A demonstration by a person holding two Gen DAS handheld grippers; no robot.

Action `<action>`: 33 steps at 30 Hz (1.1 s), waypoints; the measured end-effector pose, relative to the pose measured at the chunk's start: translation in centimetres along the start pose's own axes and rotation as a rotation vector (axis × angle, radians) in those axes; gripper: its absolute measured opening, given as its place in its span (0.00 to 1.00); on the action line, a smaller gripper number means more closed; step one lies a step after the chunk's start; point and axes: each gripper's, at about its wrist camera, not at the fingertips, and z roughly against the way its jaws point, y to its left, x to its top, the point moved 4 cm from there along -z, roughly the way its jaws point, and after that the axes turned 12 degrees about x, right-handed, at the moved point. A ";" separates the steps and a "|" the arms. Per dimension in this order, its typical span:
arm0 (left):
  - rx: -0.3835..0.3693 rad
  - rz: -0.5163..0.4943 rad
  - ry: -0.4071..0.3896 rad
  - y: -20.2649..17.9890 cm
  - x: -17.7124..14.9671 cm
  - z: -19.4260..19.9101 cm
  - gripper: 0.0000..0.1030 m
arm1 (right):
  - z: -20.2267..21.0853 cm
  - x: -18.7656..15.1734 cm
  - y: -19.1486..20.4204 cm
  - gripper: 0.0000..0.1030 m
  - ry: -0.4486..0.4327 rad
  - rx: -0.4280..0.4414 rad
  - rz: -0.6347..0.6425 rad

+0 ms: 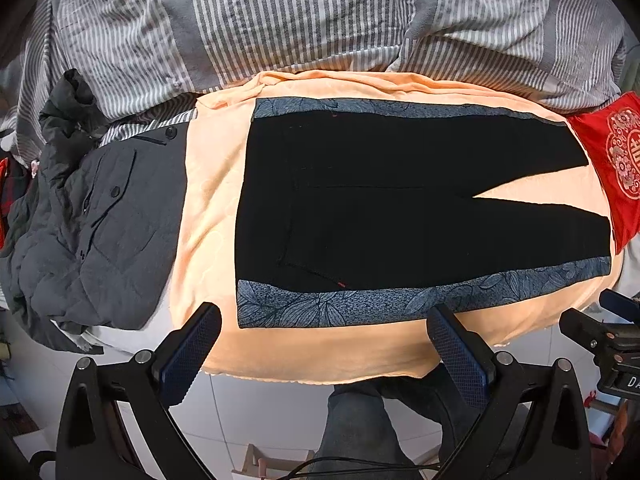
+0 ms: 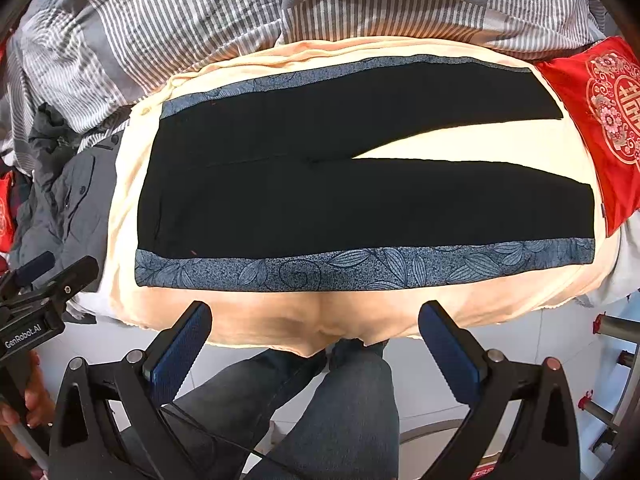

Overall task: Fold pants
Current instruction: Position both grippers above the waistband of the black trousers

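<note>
One pair of pants (image 1: pixel 400 208), flat, lengthwise left-right, legs pointing right.

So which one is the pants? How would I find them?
Find the peach blanket spread over the bed, in front of the striped duvet. The pants lie flat on its middle, legs pointing toward the red cushion. They are the only black thing with a blue leafy stripe down each side; the grey jacket nearby is crumpled and has buttons.

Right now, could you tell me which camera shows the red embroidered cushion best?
The right wrist view: the red cushion shows most of its round embroidered emblem. In the left wrist view the red cushion is pushed further against the frame edge, its emblem cut off.
</note>
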 end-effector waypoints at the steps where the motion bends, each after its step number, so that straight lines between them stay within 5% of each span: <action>1: -0.003 -0.002 0.001 0.0 0.1 -0.1 1.00 | 0.0 0.0 0.0 1.00 0.001 0.000 0.000; 33: -0.008 -0.025 0.021 -1.0 0.4 -1.0 1.00 | -0.8 -0.2 -0.9 1.00 0.027 -0.001 -0.025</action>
